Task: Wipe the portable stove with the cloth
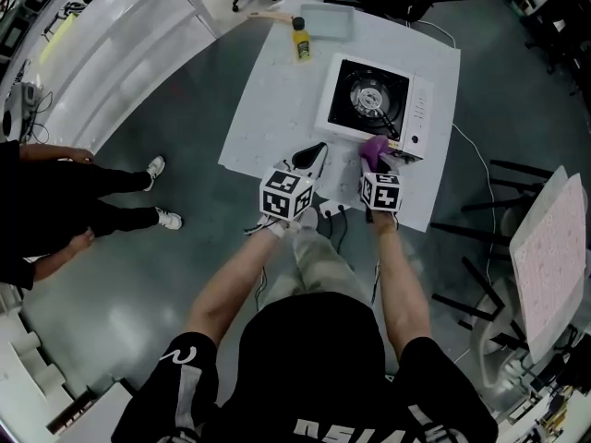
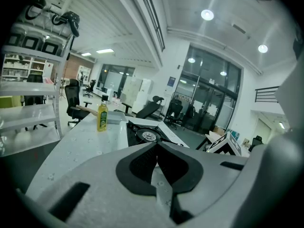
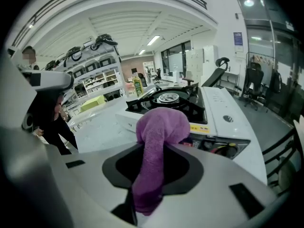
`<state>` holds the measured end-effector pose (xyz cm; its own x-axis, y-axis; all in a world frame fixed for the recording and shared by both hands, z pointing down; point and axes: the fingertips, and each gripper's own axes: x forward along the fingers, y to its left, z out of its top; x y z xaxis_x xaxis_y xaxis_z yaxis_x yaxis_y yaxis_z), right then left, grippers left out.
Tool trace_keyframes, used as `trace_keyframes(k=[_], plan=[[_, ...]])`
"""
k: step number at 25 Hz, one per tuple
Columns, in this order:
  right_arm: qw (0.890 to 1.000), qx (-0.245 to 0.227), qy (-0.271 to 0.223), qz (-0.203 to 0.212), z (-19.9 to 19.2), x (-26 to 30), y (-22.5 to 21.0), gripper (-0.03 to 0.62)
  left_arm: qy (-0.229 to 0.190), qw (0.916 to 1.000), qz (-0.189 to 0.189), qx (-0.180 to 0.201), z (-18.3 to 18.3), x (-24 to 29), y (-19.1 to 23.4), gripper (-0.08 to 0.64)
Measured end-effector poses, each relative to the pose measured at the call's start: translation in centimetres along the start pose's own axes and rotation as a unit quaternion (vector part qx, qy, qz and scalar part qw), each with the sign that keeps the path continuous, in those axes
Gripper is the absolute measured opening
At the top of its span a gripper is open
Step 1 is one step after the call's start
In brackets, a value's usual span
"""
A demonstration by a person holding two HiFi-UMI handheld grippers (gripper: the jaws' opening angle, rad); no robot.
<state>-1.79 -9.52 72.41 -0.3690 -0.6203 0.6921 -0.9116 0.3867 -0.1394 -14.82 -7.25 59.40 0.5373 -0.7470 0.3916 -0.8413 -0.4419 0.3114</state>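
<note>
Over the table [image 1: 268, 109], head view: portable stove [image 1: 374, 100] on its right half; purple cloth [image 1: 373, 149] at the stove's near edge, in the right gripper [image 1: 377, 160].
Left gripper view: left gripper [image 2: 156, 145] clenched, empty.
Right gripper view: jaws clamped on the cloth's middle — soft, light, floppy; likely best gripped there, bunched end free.

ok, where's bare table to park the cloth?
Biggest bare patch: table left of the portable stove, between the yellow bottle and the left gripper. Thin strip right of the stove. Crowded: far edge with bottle and tray; near edge, where the right gripper grips the purple cloth.
</note>
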Motion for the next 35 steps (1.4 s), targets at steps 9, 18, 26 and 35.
trace_keyframes(k=[9,18,26,35], plan=[[0.999,-0.025,0.016,0.042,1.7,3.0,6.3,0.103,-0.004,0.9994,0.032,-0.011,0.7,-3.3,4.2,0.005],[0.994,-0.056,0.024,0.088,3.1,5.5,12.7,0.103,-0.01,0.9973,0.071,-0.017,1.7,-6.7,8.2,0.005],[0.992,-0.075,0.034,0.1,3.8,6.4,14.1,0.103,-0.029,0.9951,0.09,-0.029,2.5,-8.3,10.3,0.005],[0.992,-0.065,0.006,0.111,7.3,5.9,16.1,0.103,-0.044,0.9932,0.105,-0.024,5.0,-9.6,12.8,0.005]])
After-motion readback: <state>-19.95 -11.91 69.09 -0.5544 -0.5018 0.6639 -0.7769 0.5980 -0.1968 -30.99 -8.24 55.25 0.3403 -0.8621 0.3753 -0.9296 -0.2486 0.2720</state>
